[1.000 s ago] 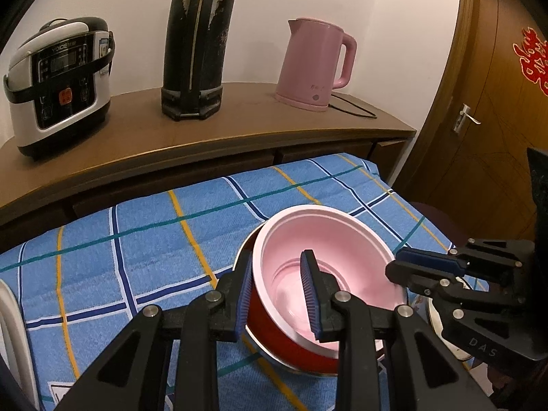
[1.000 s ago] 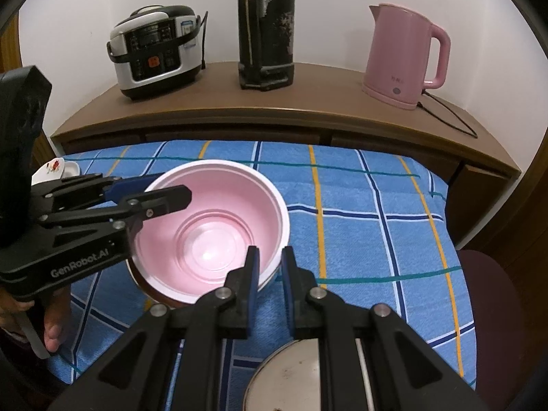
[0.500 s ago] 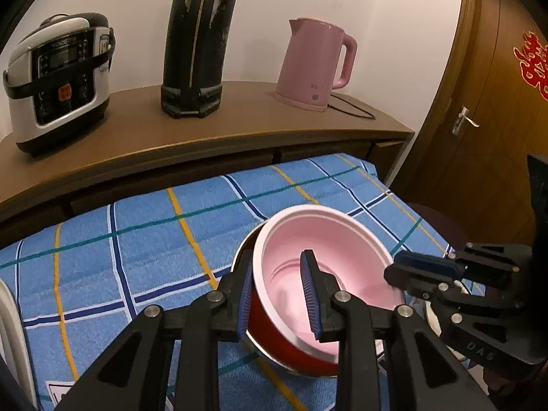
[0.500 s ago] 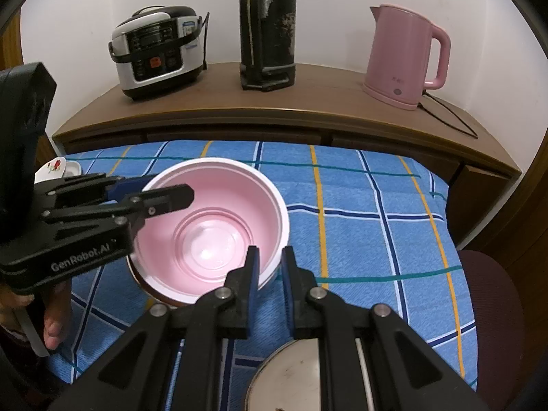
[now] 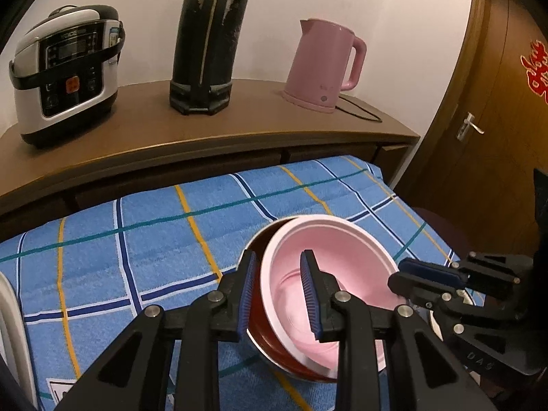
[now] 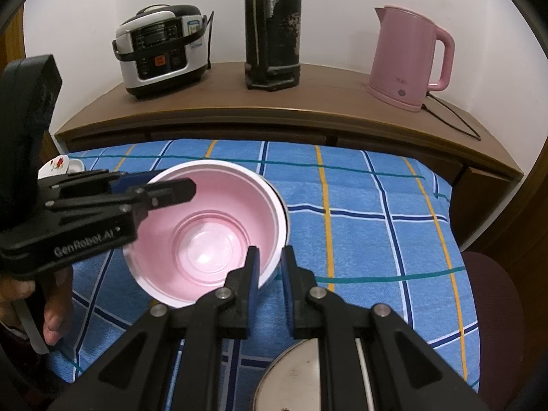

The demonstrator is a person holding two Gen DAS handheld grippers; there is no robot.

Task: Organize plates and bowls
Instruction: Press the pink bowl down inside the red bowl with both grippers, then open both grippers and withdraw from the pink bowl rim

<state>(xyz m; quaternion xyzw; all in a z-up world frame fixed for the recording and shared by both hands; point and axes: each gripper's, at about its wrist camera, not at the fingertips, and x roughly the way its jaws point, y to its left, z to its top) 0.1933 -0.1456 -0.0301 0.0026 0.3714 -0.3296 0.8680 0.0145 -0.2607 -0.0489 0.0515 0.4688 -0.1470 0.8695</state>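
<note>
Bowl (image 5: 328,274) at lower centre of frame, on blue cloth (image 5: 137,239), clamped at opposite rims by left gripper (image 5: 279,291) and right gripper (image 6: 270,274); nothing changed lately, lift likely pending.

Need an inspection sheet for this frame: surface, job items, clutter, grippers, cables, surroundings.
Surface: blue checked cloth.
Job's things: pink bowl nested in a red bowl; metal plate at near edge; flowered dish far left.
Clutter: nothing seen.
Grippers: left gripper shut on both bowls' walls; right gripper shut on pink bowl's rim.
Cables: kettle cord on sideboard.
Surroundings: rice cooker, black flask, pink kettle, door.
</note>
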